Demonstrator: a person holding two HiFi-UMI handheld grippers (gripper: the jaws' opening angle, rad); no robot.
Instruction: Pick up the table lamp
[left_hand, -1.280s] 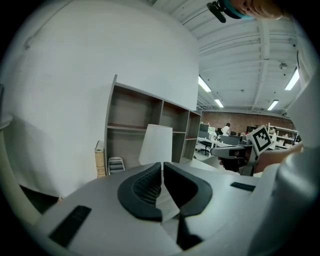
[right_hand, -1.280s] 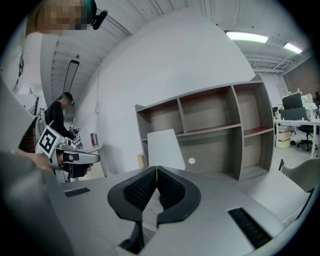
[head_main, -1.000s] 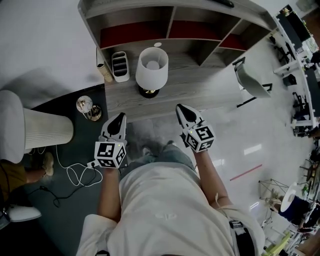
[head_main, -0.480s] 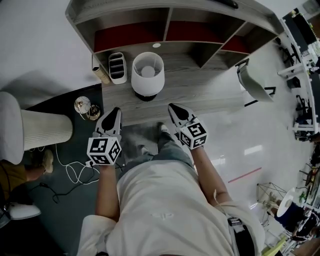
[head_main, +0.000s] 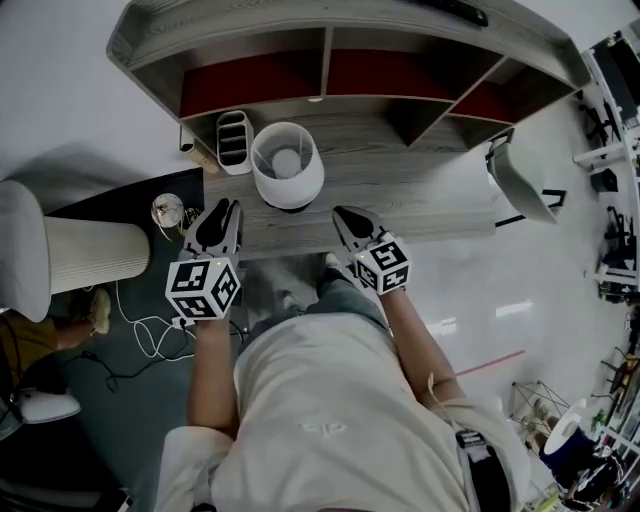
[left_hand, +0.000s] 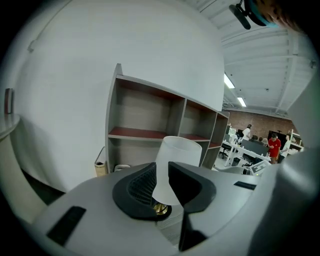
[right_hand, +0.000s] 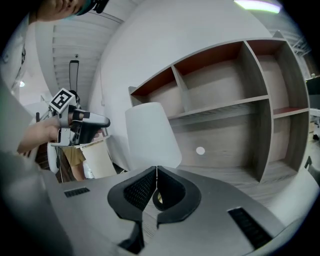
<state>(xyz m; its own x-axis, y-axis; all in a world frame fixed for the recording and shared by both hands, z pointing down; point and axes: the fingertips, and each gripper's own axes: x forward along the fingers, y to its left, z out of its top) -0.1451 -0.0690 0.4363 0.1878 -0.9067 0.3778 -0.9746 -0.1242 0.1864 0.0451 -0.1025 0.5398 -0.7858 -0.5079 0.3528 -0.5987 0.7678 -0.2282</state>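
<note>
Lamp (head_main: 287, 172) stands ahead of the left claw (head_main: 224, 207), just opened and empty, and the clenched right claw (head_main: 341, 212).

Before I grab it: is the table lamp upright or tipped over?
Upright. The table lamp stands on its base on the desk. The left gripper view shows its shade vertical, directly above the base.

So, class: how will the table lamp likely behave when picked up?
The table lamp probably tips easily: its wide shade sits over a small brass base. The shade looks thin, so squeezing may dent it.
</note>
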